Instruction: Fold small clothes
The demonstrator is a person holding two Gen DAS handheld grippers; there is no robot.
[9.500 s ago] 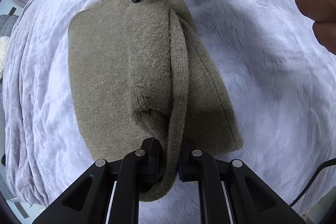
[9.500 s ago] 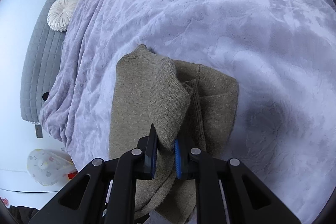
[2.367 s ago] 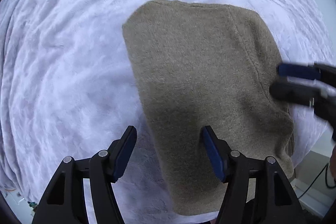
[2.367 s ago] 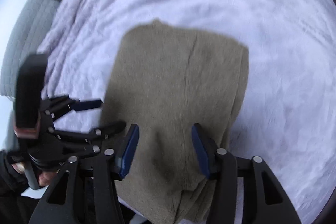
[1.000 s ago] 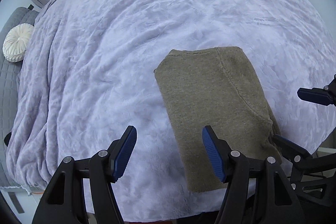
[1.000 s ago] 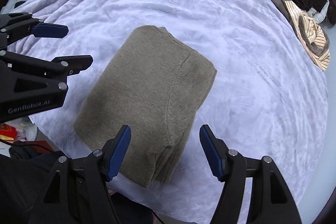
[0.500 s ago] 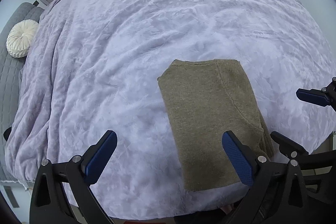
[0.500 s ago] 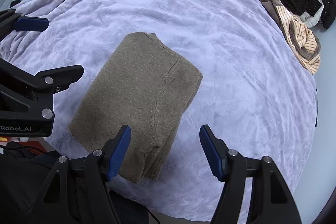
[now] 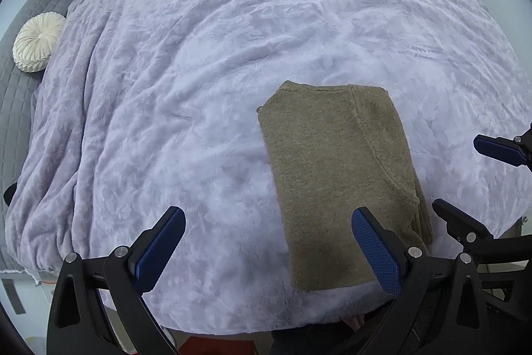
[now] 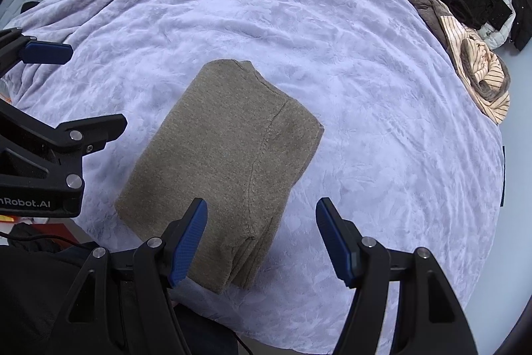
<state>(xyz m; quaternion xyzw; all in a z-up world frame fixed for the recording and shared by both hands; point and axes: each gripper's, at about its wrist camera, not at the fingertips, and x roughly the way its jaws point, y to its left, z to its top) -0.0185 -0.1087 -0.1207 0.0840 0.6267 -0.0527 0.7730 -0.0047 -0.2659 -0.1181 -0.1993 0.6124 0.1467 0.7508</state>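
A folded olive sweater [image 9: 335, 175] lies flat on the lavender blanket [image 9: 199, 72]. The left gripper [image 9: 266, 247] hangs above it, its 2 jaws spread wide and empty. The right gripper [image 9: 472, 178] pokes in beside the sweater.

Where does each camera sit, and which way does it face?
Left wrist: on the left tool, facing down at the lilac bedspread; its open blue-padded fingers frame the folded olive knit sweater.
Right wrist: on the right tool, facing down likewise, fingers open.
Shared: sweater, bedspread, the striped beige clothes heap, each other's tool.
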